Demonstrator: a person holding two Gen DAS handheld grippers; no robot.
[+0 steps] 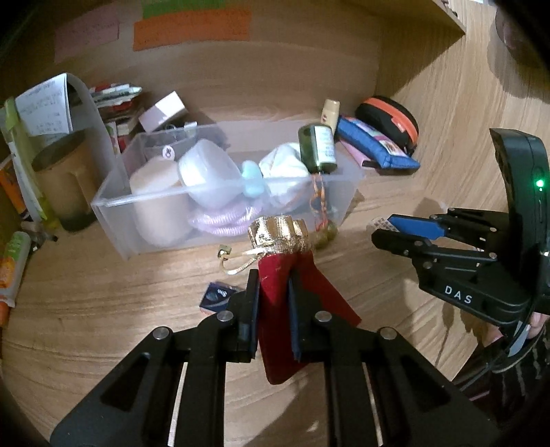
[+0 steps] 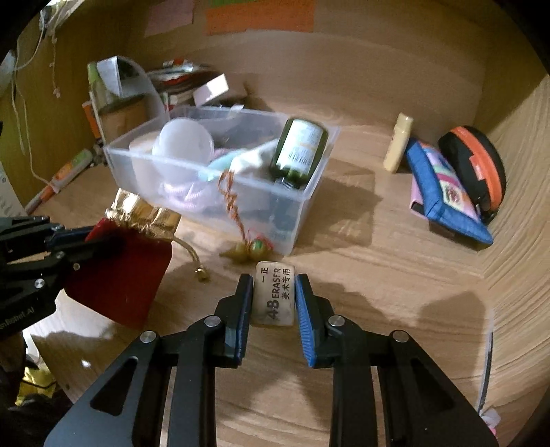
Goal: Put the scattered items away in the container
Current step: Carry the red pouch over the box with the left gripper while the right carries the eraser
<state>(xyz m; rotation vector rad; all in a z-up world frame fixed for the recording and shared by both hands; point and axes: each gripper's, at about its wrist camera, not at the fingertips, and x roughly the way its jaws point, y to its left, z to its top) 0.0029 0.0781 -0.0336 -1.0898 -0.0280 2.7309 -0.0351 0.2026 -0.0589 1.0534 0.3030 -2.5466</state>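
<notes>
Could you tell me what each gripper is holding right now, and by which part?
The left gripper pinches the red pouch across its body, below the gold top. The right gripper clamps the eraser by its long sides.

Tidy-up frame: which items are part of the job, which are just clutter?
Job:
- clear container
- red pouch in left gripper
- eraser in right gripper
- small blue box on desk

Clutter:
- blue pencil case
- black-orange case
- orange notes
</notes>
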